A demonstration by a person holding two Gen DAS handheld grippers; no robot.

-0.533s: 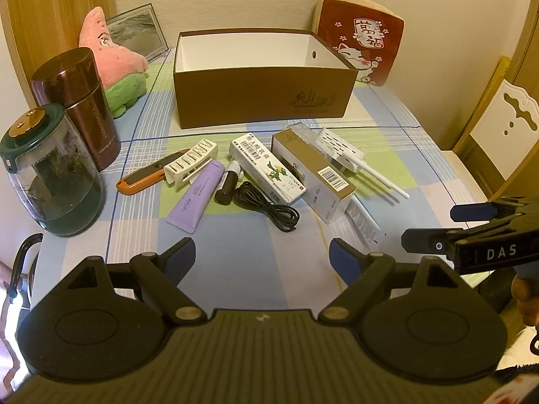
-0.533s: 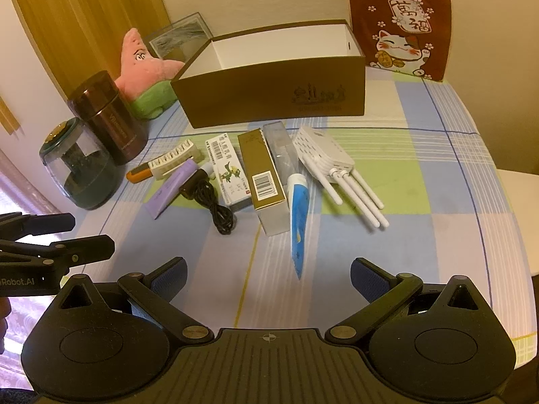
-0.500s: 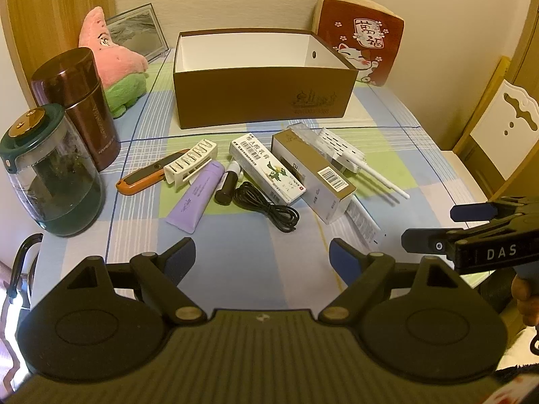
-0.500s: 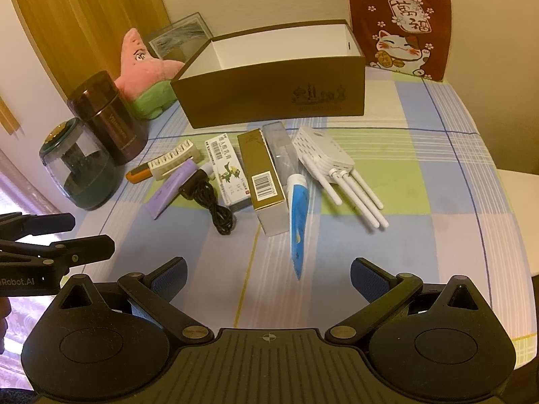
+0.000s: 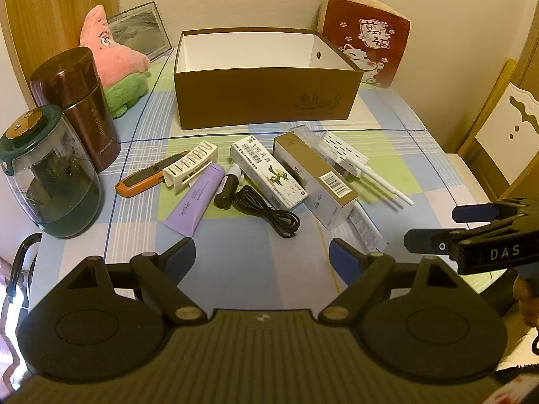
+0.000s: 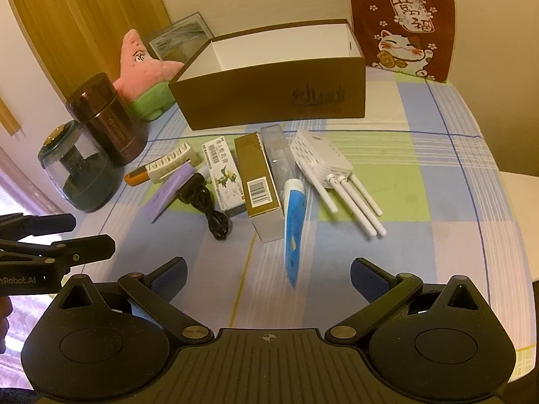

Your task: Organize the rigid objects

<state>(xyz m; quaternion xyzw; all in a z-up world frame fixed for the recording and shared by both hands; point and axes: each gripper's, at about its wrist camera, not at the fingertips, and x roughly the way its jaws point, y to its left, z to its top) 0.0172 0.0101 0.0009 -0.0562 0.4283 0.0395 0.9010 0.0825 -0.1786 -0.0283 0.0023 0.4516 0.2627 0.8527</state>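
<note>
Box (image 5: 266,101) beyond two level, gaping tools (image 5: 262,259) (image 6: 267,274)

Three tubes (image 6: 293,222), perhaps; two cartons (image 6: 257,181).

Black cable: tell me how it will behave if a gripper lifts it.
The black cable lies in loose coils, so it is probably floppy and would sag and uncoil when lifted. It looks thin, so likely light, and a strand might slip between the fingers. One end runs towards the dark tube; if they touch, a pull might drag or roll it.

Matt cardboard box (image 5: 266,101), checked cloth (image 5: 387,155)
</note>
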